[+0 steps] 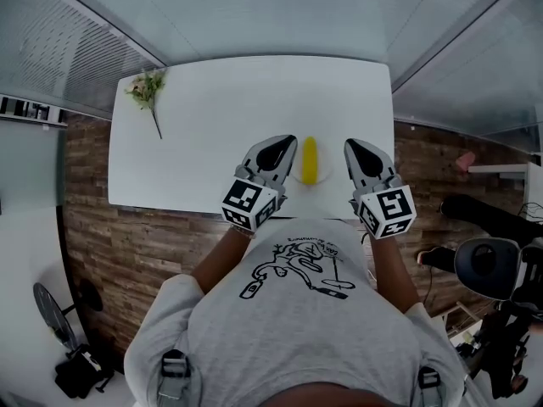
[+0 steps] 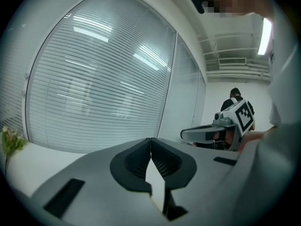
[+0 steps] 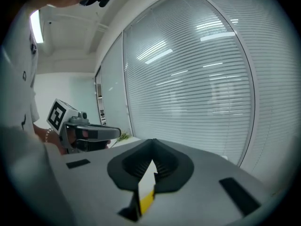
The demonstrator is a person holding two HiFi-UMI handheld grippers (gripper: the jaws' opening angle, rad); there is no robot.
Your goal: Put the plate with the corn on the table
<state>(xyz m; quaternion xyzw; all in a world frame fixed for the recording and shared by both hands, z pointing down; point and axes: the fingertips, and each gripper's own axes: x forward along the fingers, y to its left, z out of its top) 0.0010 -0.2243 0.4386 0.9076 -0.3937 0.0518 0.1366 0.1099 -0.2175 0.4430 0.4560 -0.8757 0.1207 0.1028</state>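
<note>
A yellow corn cob (image 1: 310,159) lies on a white plate (image 1: 327,175) near the front edge of the white table (image 1: 212,125). The plate hardly stands out from the tabletop. My left gripper (image 1: 289,145) is right beside the corn on its left, and its jaws meet at the tips (image 2: 150,140). My right gripper (image 1: 350,147) is a little to the plate's right, jaws likewise together (image 3: 153,160). Through the slot under the right jaws I see white and a strip of yellow corn (image 3: 146,200). Neither pair of pads visibly pinches the plate.
A small sprig of flowers (image 1: 147,90) lies at the table's far left corner. Windows with blinds (image 2: 103,79) run behind the table. Wooden floor (image 1: 127,244) lies in front, with a chair (image 1: 488,270) and gear at the right.
</note>
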